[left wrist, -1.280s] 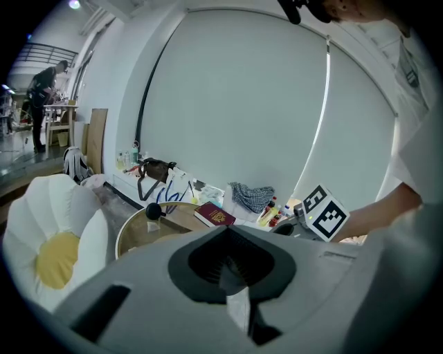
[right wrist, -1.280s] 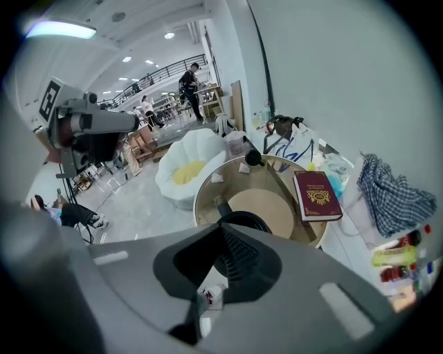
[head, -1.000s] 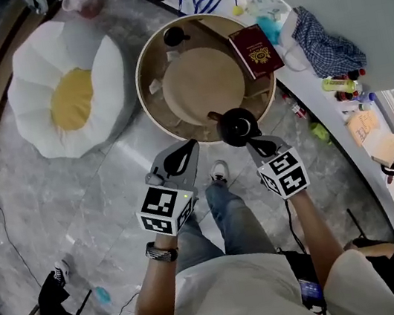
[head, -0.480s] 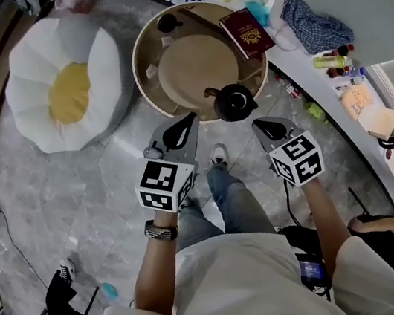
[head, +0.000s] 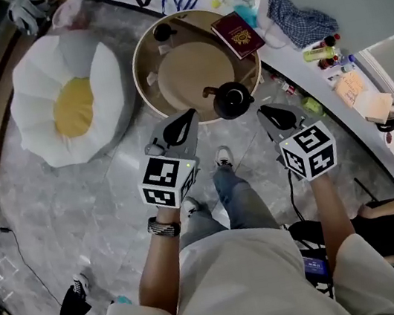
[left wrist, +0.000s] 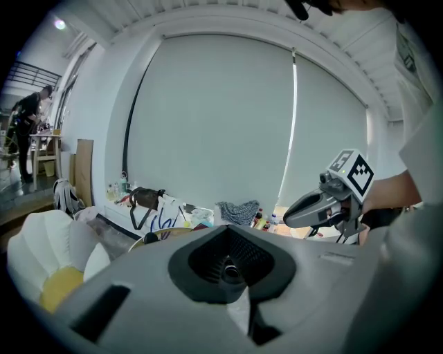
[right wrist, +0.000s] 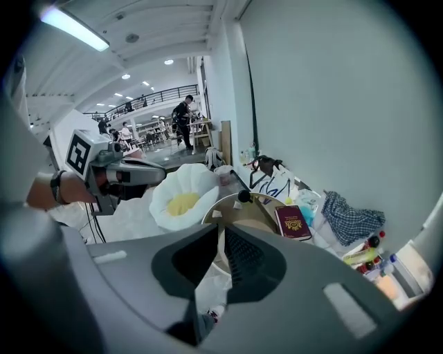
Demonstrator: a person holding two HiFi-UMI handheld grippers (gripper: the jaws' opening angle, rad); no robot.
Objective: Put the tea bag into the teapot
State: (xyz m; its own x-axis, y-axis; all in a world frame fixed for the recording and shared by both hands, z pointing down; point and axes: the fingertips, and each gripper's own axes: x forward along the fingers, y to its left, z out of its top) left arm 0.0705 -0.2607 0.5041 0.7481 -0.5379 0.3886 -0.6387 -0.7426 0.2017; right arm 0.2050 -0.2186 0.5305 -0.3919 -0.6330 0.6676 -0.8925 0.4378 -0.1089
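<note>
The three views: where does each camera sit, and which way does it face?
Head view: on the head, looking steeply down at the table and teapot; shows both arms, left gripper, right gripper, legs.
Left gripper view: on the left gripper, facing the blind; shows its jaws, the right gripper.
Right gripper view: on the right gripper, facing the table; shows its jaws, the left gripper.
Shared: head and right gripper views both show the passport.

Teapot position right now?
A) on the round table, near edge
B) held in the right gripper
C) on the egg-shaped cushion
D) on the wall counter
A: the black teapot stands at the near edge of the round table, and both the left gripper and the right gripper are short of it, not touching it.
</note>
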